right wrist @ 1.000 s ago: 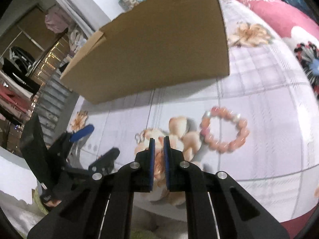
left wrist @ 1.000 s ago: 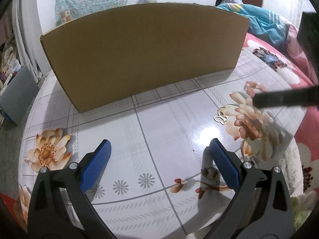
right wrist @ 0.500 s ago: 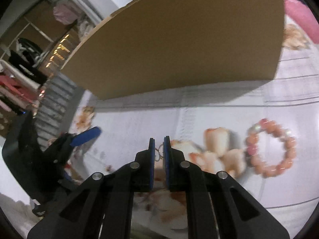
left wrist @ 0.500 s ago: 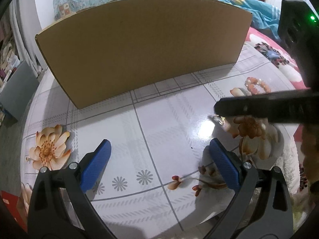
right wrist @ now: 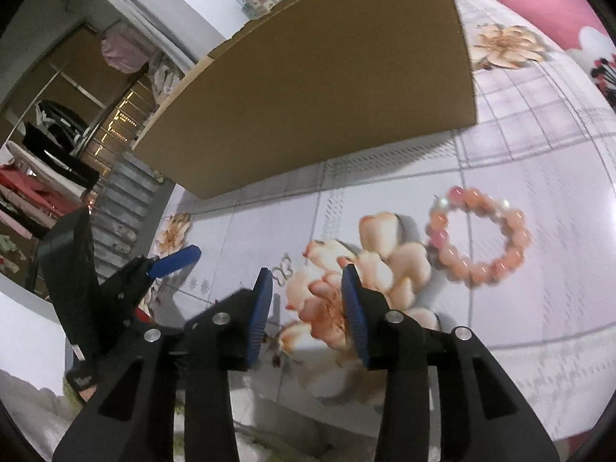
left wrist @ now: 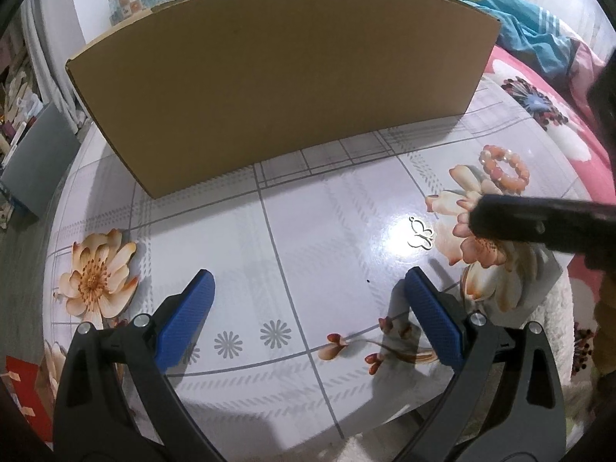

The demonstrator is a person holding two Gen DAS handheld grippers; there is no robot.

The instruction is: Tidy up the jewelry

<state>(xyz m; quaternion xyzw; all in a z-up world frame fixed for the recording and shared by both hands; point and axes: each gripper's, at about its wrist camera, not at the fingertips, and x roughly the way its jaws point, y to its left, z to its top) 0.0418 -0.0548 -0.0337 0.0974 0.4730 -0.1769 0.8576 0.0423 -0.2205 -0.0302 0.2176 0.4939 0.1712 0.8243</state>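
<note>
The right hand-held gripper (right wrist: pixel 307 300), shut a second ago, is opening with nothing between its blue pads, so the small silver butterfly charm (right wrist: pixel 282 268) lies loose on the floral desk (right wrist: pixel 539 308) at centre frame, ungrasped.

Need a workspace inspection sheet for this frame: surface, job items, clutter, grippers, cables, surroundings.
Surface: glossy table, grid and flower print, glare patch.
Job items: pink bead bracelet lies flat near the table's right side; small metal butterfly charm lies apart from it, loose on the table; cardboard box stands behind both.
Clutter: nothing seen.
Grippers: left gripper open, nothing between its jaws; right gripper jaws opening, nothing between them, charm just off the left tip.
Cables: nothing seen.
Surroundings: floral bedding right; clothes rack left; a person sits far back.
</note>
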